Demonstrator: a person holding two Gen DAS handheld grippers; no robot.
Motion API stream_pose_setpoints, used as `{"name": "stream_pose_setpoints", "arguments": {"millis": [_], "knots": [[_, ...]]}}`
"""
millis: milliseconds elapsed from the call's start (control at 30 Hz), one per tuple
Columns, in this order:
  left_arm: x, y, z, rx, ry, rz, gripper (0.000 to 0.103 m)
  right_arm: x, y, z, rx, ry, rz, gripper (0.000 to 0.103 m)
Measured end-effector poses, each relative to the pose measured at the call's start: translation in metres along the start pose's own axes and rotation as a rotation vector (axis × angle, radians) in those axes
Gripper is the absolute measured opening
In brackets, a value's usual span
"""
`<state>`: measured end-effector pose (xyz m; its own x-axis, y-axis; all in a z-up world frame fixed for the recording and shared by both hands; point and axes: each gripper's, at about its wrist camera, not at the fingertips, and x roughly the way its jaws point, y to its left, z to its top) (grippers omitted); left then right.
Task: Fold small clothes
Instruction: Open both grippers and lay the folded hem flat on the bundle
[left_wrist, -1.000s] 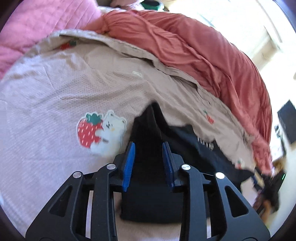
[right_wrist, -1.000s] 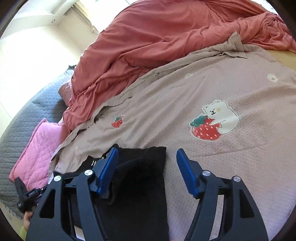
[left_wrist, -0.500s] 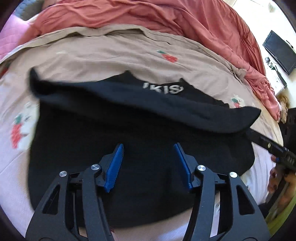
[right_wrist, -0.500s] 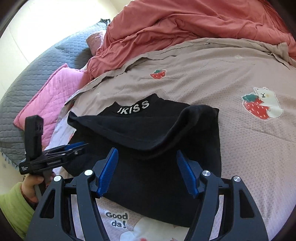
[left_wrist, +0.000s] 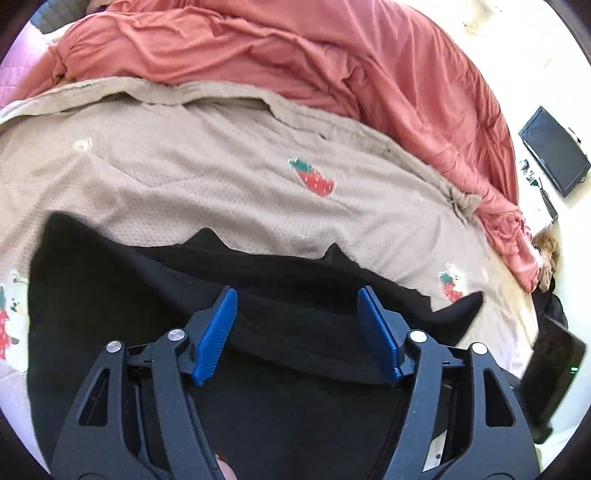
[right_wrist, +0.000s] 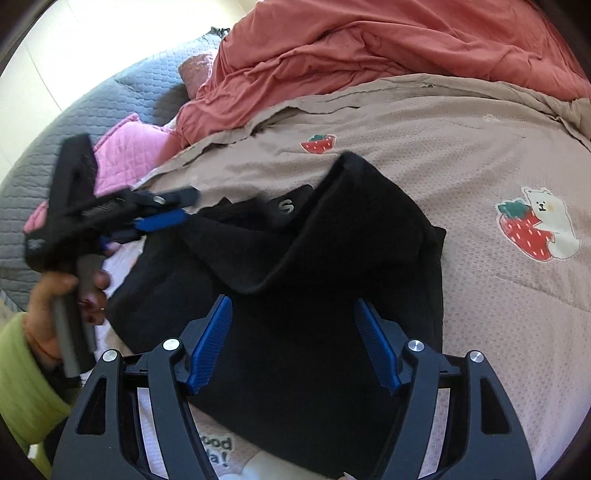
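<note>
A black garment (left_wrist: 147, 295) lies on the beige bedspread (left_wrist: 184, 177), one side folded over the rest in a loose flap (right_wrist: 369, 221). A white letter shows on its collar (right_wrist: 284, 206). My left gripper (left_wrist: 297, 317) hovers over the fold with its jaws opening and only flat cloth beneath them. In the right wrist view the left gripper (right_wrist: 173, 208) sits at the garment's left edge, held by a hand (right_wrist: 59, 291) in a green sleeve. My right gripper (right_wrist: 291, 321) stands open over the near part of the garment, its jaws opening a little, gripping nothing.
A red duvet (left_wrist: 295, 55) is bunched along the far side of the bed. A pink pillow (right_wrist: 133, 144) and a grey quilted cushion (right_wrist: 110, 96) lie at the left. Strawberry-and-bear prints (right_wrist: 535, 229) dot the bedspread. A dark screen (left_wrist: 554, 151) stands off the bed's right side.
The left gripper carried the black cloth across, widened its jaws and let go. The garment now lies folded over itself. The right gripper has swung slightly, still open above the cloth.
</note>
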<state>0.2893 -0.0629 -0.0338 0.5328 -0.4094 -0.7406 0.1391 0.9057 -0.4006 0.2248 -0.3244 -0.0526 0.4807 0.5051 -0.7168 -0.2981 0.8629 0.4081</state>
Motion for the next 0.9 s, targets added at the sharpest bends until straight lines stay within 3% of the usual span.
{"name": "stream_pose_setpoints", "arguments": {"millis": [267, 433, 667, 767, 900], "knots": [[-0.027, 0.038, -0.035, -0.045, 0.000, 0.068, 0.066, 0.008, -0.021, 0.000, 0.054, -0.038, -0.113, 0.068], [-0.049, 0.069, -0.064, -0.067, 0.003, 0.179, 0.068, -0.003, -0.034, 0.002, 0.091, -0.088, -0.251, 0.068], [-0.089, 0.098, -0.085, -0.093, -0.055, 0.274, 0.074, -0.015, -0.048, 0.002, 0.178, -0.087, -0.216, 0.068], [-0.091, 0.104, -0.090, -0.084, -0.036, 0.331, 0.076, -0.014, -0.046, 0.000, 0.177, -0.052, -0.224, 0.068], [-0.089, 0.107, -0.098, -0.090, -0.017, 0.333, 0.076, -0.011, -0.040, -0.008, 0.168, 0.000, -0.214, 0.068]]}}
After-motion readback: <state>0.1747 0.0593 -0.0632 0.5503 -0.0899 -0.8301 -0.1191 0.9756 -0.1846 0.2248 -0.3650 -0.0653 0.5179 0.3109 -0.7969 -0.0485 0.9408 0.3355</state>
